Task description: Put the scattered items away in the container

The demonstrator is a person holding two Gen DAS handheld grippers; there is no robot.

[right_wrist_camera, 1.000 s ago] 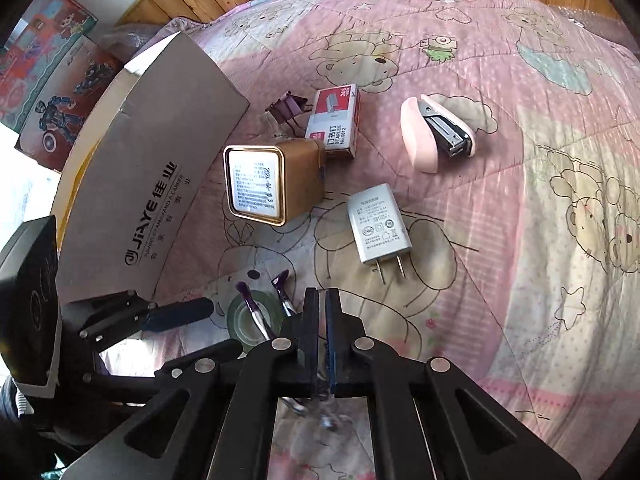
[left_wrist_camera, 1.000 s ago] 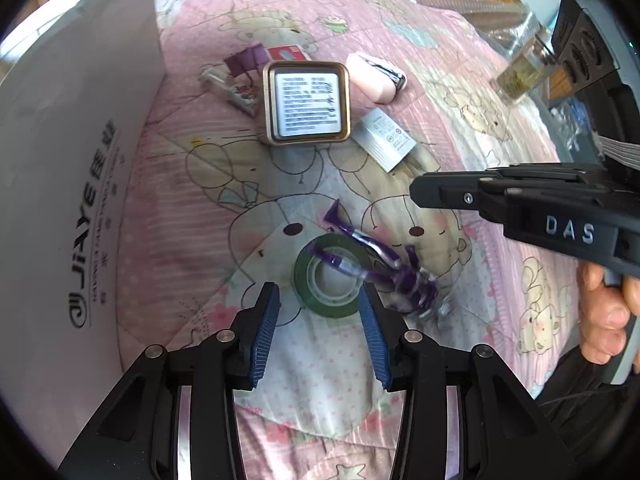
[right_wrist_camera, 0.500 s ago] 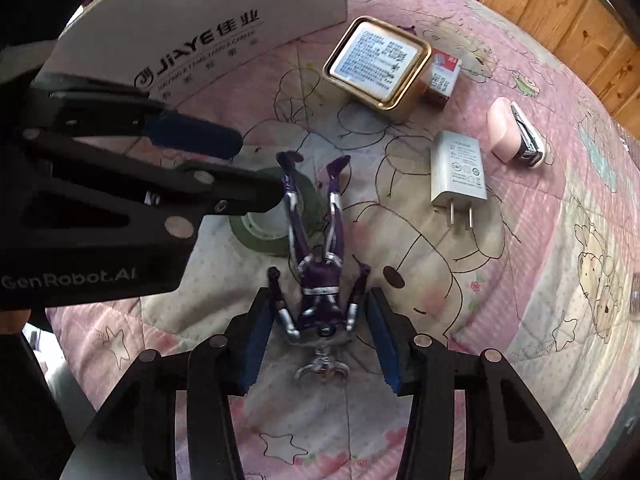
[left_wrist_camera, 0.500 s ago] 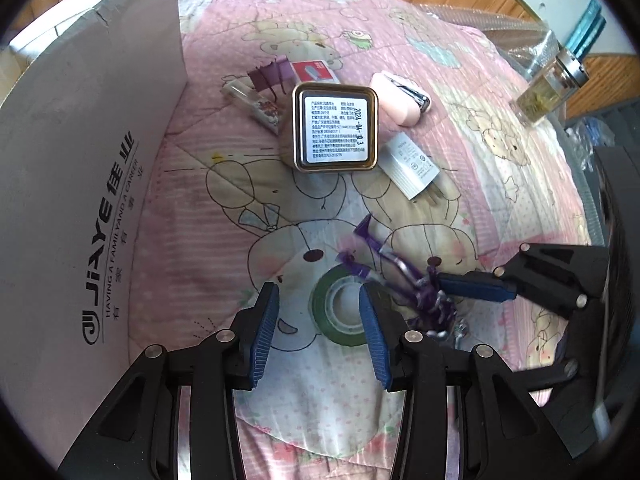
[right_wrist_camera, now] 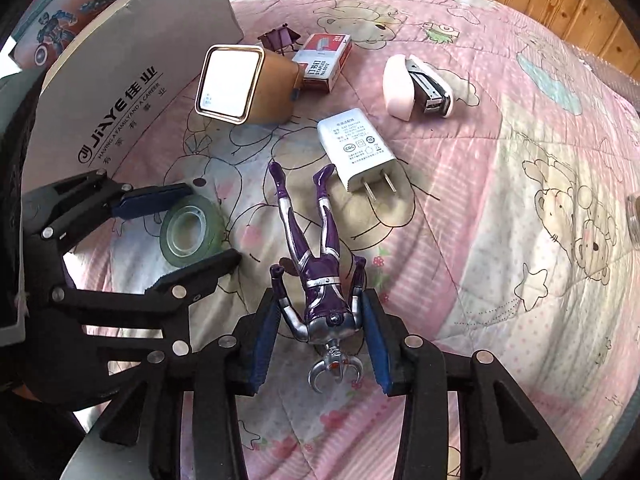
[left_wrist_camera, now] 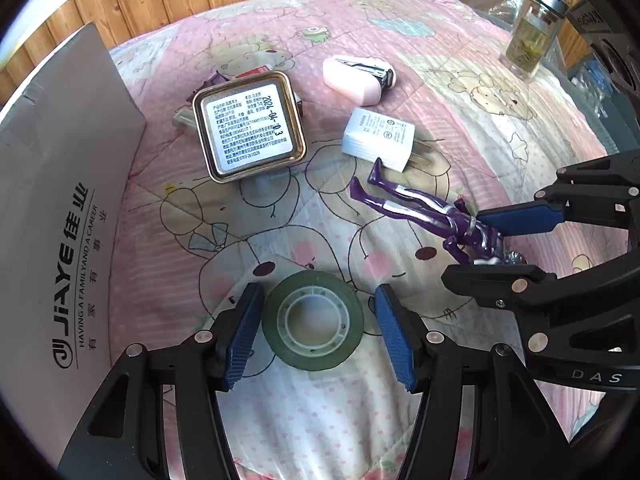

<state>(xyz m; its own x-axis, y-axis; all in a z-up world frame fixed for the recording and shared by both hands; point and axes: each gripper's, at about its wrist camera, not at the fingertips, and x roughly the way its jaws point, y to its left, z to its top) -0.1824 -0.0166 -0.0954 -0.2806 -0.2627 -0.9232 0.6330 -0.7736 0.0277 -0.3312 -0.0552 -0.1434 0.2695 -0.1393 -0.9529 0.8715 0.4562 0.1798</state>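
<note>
Left gripper (left_wrist_camera: 316,330) sits spread around the green tape roll (left_wrist_camera: 313,322), not squeezing yet. Right gripper (right_wrist_camera: 320,342) straddles the purple figure (right_wrist_camera: 316,264), pads apart, probably lining up grabs. White box (left_wrist_camera: 60,216) waits far left.

Bed (right_wrist_camera: 500,168) under pink cartoon-bear quilt. On it: green tape roll (left_wrist_camera: 313,326) lying flat; purple figure (right_wrist_camera: 316,264) on its back, legs toward charger (right_wrist_camera: 356,146); gold tin (right_wrist_camera: 244,84) on its side; staple box (right_wrist_camera: 324,62) and purple clip (right_wrist_camera: 279,38) behind tin; pink stapler (right_wrist_camera: 416,86); white carton (left_wrist_camera: 60,208) at left; glass bottle (left_wrist_camera: 530,46) at far right.
</note>
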